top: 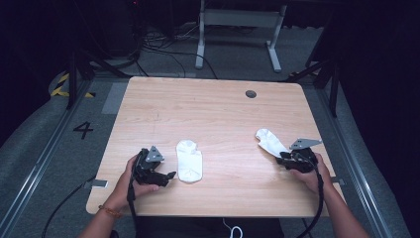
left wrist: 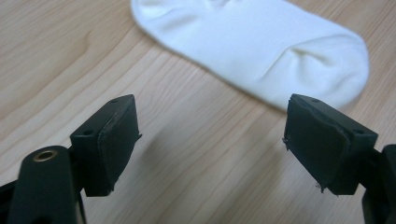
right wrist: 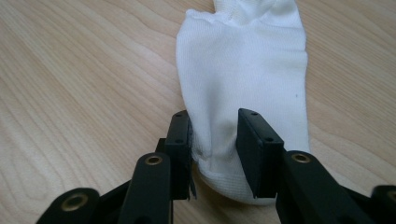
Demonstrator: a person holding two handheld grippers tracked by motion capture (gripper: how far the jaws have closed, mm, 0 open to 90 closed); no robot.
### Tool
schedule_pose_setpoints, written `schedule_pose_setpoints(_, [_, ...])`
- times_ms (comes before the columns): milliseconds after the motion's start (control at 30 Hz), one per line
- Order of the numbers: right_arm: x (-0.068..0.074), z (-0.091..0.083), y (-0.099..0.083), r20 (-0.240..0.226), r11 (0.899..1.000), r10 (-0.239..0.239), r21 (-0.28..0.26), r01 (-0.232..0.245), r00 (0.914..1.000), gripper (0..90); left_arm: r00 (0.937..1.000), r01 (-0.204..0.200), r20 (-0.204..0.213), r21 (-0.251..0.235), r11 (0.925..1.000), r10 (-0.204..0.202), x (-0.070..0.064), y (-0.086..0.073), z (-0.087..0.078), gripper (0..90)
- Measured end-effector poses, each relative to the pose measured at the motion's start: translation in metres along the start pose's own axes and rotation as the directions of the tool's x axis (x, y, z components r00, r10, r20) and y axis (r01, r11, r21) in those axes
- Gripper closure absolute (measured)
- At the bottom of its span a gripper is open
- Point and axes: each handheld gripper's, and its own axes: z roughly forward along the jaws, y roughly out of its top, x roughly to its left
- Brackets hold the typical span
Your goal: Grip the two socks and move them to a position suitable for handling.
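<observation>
On the pale wooden tabletop (top: 218,106), the left hand-held gripper (left wrist: 212,140) gaped beside one white sock (left wrist: 261,44) while the right hand-held gripper (right wrist: 214,149) pinched another sock (right wrist: 247,70).

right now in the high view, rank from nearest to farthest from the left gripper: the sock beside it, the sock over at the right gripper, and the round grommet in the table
1. The flat sock, just to the right of the left gripper.
2. The other sock, across the table, pinched in the right gripper.
3. The round grommet, near the table's far edge, right of centre.
</observation>
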Motion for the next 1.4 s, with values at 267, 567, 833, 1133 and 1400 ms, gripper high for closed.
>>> schedule_pose_setpoints(267, [0.007, -0.004, -0.003, -0.011, 1.0, -0.008, 0.007, 0.008, 0.9999, 66.8, 0.9983, -0.055, 0.017, 0.015, 0.9984, 0.055, -0.015, 0.02, 0.022, 20.0])
schedule_pose_setpoints(567, [0.023, -0.01, -0.007, -0.028, 1.0, -0.02, 0.018, 0.02, 0.9994, 65.6, 0.9902, -0.087, 0.109, -0.006, 0.9962, 0.087, -0.021, 0.036, 0.043, 18.0])
schedule_pose_setpoints(833, [0.05, -0.018, -0.012, -0.093, 0.996, -0.08, 0.026, 0.083, 0.9924, 64.8, 0.9824, -0.127, 0.138, -0.003, 0.9919, 0.126, -0.026, 0.052, 0.056, 16.7])
schedule_pose_setpoints(1133, [0.079, -0.022, -0.009, -0.169, 0.98, -0.187, 0.042, 0.197, 0.9677, 68.3, 0.9801, -0.149, 0.125, -0.052, 0.9875, 0.154, -0.037, 0.052, 0.037, 21.0])
schedule_pose_setpoints(1400, [0.09, -0.017, 0.013, -0.109, 0.979, -0.205, -0.012, 0.205, 0.9727, 48.5, 0.9914, -0.091, 0.087, -0.078, 0.9929, 0.097, -0.033, 0.029, -0.004, 21.4])
